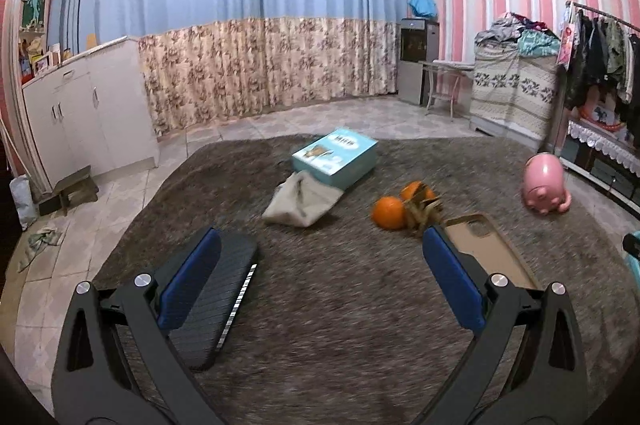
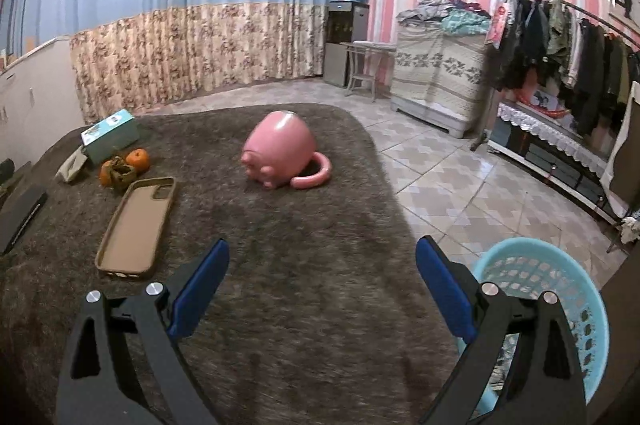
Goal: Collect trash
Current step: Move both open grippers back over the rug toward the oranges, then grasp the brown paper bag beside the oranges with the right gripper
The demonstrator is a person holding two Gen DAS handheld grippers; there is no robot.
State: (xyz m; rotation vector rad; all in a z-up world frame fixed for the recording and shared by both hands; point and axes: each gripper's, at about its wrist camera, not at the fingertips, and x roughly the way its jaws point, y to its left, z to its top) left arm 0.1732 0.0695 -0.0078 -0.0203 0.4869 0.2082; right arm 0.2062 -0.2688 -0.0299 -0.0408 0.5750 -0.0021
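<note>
Both the left gripper and right gripper hover with jaws wide and empty. Judged next: reach the crumpled wrapper touching the oranges, then carry it to the blue basket.

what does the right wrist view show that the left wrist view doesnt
Only the right wrist view shows the blue basket whole, beside the carpet's edge, and the right gripper, open and empty. Only the left wrist view shows the white cabinet, the stool and the left gripper, open. Both share the carpet, pink mug lying tipped, phone case, oranges, teal box and crumpled wrapper.
</note>
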